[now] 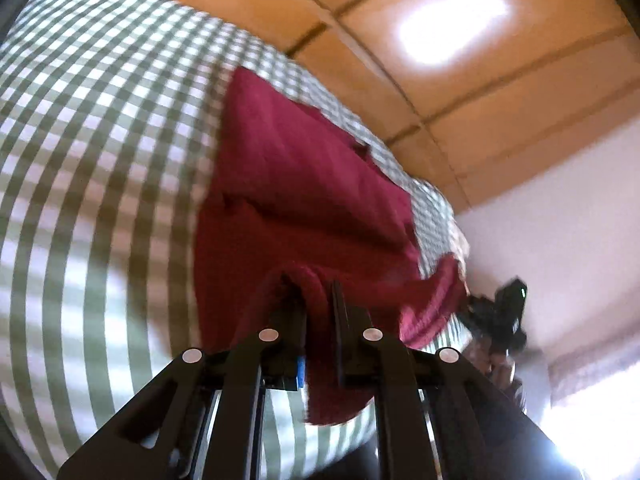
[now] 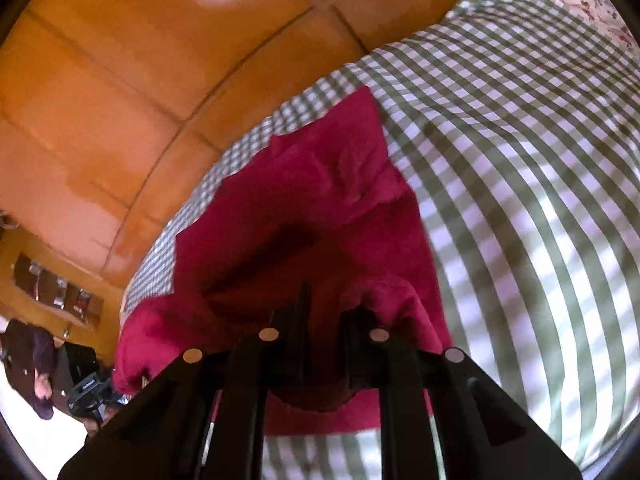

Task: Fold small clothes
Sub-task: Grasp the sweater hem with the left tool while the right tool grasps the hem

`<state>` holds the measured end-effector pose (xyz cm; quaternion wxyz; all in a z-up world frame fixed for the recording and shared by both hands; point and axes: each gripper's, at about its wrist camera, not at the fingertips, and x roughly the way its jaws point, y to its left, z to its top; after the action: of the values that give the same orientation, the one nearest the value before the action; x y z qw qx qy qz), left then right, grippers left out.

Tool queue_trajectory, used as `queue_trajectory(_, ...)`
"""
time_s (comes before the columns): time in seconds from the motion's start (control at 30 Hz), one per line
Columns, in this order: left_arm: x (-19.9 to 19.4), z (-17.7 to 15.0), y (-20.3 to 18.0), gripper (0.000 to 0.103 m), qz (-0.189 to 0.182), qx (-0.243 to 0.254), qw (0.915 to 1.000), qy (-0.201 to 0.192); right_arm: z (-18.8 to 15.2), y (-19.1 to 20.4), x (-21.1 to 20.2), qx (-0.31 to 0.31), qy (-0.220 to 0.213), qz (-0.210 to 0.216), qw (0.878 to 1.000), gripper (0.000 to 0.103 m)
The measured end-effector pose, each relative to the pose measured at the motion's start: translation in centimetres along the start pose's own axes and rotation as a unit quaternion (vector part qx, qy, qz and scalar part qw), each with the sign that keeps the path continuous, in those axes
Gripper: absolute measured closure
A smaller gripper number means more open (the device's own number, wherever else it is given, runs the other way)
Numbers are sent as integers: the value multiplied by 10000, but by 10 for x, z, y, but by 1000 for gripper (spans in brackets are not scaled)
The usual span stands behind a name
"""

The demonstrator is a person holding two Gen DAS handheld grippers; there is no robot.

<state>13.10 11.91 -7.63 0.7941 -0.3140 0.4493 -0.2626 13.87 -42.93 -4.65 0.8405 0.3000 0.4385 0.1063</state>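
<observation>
A dark red garment [image 1: 296,184] lies on a green-and-white checked bedsheet [image 1: 100,168]. My left gripper [image 1: 316,292] is shut on its near edge, and a fold of red cloth hangs down between the fingers. At the right of the left wrist view the other gripper [image 1: 506,312] shows at the cloth's far corner. In the right wrist view the same red garment [image 2: 320,200] is lifted and bunched at its near edge. My right gripper [image 2: 326,308] is shut on that edge, red cloth humped over the right finger [image 2: 360,320].
The checked sheet [image 2: 520,200] covers a bed that ends at an orange tiled floor [image 2: 140,80]. A flowered pillow [image 2: 592,4] lies at the bed's far corner. A person in dark clothes [image 2: 32,364] and a wooden shelf [image 2: 60,292] stand beyond the bed.
</observation>
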Motion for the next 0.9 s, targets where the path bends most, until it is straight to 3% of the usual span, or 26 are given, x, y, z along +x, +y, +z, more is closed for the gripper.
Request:
queue_trajectory(0.03, 4, 10, 3, 92, 156, -157, 9997, -67, 5, -1, 4, 77, -8, 4, 10000, 79)
queue_trajectory(0.07, 6, 18, 6, 79, 294, -256, 9992, -129, 8, -3, 7, 181, -11, 143, 9997, 65)
queue_trajectory(0.1, 4, 25, 10, 68, 331, -354, 9986, -231, 7, -7, 5, 244, -75, 221, 9994, 31)
queue_trajectory(0.13, 1, 28, 12, 43, 355, -440, 9978, -351, 7, -6, 0, 268, -211, 203, 9992, 14)
queue_trajectory(0.17, -5, 28, 16, 31, 395, -516, 9964, -536, 8, -5, -3, 252, -295, 175, 9991, 11)
queue_trajectory(0.3, -18, 17, 26, 31, 580, -319, 9961, -583, -6, -11, -31, 217, -525, 176, 9982, 6)
queue_trajectory(0.37, -21, 4, 31, 31, 737, -100, 9962, -453, -22, -19, -43, 116, -565, -53, 9983, 5)
queue_trajectory(0.5, -11, -33, 35, 32, 700, 143, 9973, -155, -54, -30, -37, -82, -363, -564, 9977, 7)
queue_trajectory(0.6, 3, -50, 28, 45, 735, 394, 9965, 21, -61, -32, -20, -163, -326, -761, 9964, 19)
queue_trajectory(0.67, 13, -54, 24, 57, 774, 464, 9959, 95, -59, -27, -9, -260, -315, -846, 9956, 34)
queue_trajectory(0.7, 15, -55, 24, 59, 788, 482, 9957, 81, -56, -24, -4, -278, -243, -851, 9957, 52)
queue_trajectory(0.73, 18, -55, 22, 66, 859, 525, 9949, 43, -55, -21, 0, -299, -207, -941, 9949, 57)
queue_trajectory(0.77, 20, -54, 22, 82, 885, 527, 9947, 49, -54, -18, 0, -330, -209, -981, 9944, 64)
queue_trajectory(0.8, 20, -54, 25, 85, 918, 480, 9946, 51, -54, -15, 0, -357, -166, -920, 9950, 71)
queue_trajectory(0.9, 11, -56, 29, 89, 808, 408, 9959, -24, -60, -13, -11, -335, -200, -780, 9962, 78)
